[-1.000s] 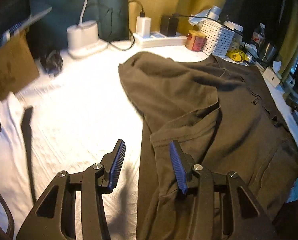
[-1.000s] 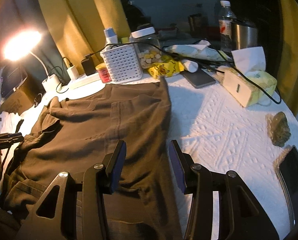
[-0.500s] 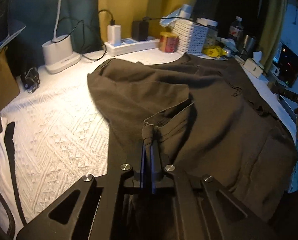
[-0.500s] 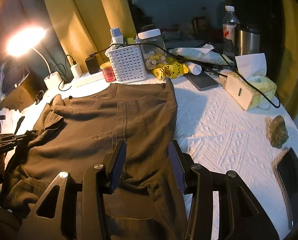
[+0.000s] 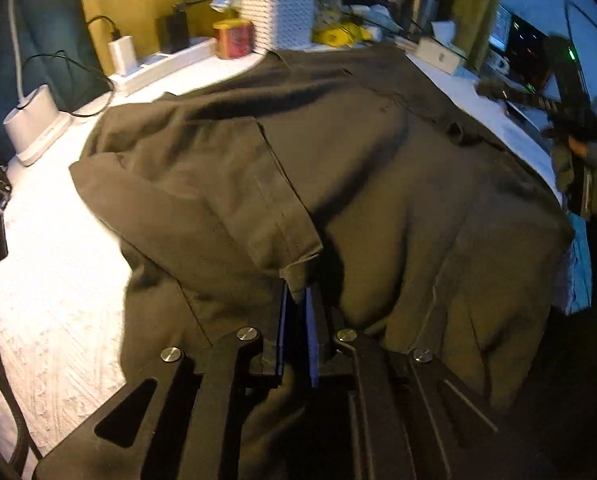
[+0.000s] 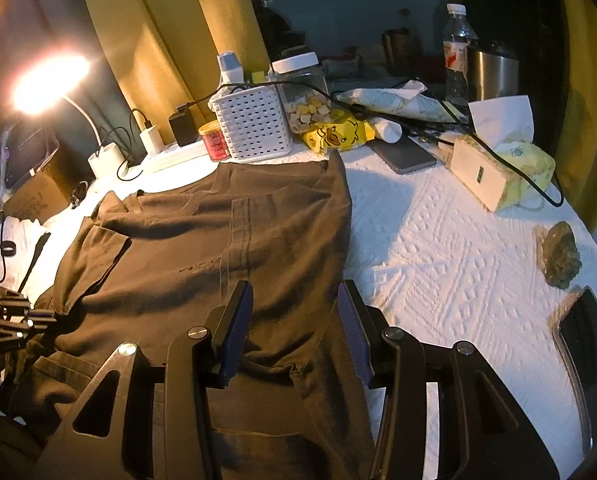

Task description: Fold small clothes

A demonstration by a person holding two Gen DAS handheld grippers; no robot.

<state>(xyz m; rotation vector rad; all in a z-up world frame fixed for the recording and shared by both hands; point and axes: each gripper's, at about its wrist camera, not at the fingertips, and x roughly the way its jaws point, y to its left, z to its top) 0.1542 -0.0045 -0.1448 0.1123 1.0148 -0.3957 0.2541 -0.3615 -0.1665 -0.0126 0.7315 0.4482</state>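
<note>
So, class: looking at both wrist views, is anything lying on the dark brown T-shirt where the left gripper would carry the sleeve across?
Nothing visible does. The left gripper, jaws opening, has the sleeve hem between its pads, and the dark brown T-shirt is bare. The white perforated basket and red tin stand beyond its collar edge.

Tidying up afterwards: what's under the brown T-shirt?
The brown T-shirt lies on a white textured tablecloth, which shows around it. Whatever lies directly beneath the shirt is covered and cannot be seen.
</note>
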